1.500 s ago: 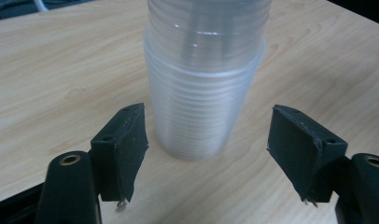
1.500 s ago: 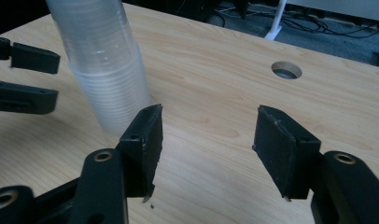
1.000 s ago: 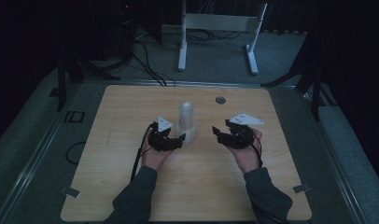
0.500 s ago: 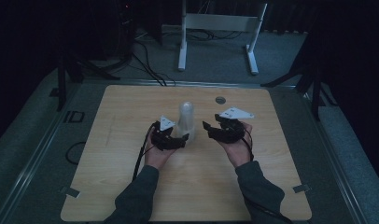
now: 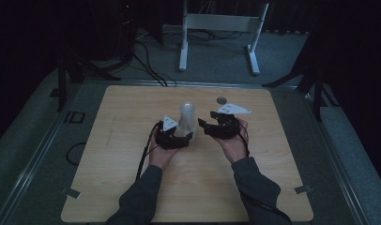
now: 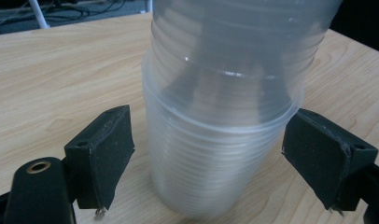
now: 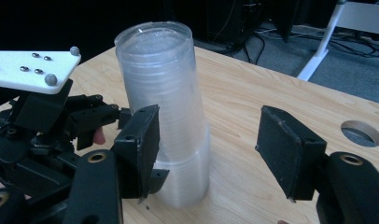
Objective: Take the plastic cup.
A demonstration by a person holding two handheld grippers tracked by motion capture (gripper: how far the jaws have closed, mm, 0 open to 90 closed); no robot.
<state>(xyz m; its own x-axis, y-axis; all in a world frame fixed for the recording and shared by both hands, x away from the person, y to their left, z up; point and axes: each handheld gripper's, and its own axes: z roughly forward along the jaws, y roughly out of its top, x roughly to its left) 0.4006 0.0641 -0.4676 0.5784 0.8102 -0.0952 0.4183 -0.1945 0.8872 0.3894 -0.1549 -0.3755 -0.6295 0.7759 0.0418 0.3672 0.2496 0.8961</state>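
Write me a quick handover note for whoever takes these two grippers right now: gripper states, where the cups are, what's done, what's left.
Left gripper: open, fingers on either side of the base of the cup stack, not clamped yet.
Right gripper: open, just right of the stack, holding nothing.
Cup stack: clear plastic cups nested upside down, standing upright mid-table; the upper ones sit a little proud of the bottom ones.
Done: both grippers brought up to the stack.
Left: probably close the left on the base to steady it, then take the upper cups with the right.
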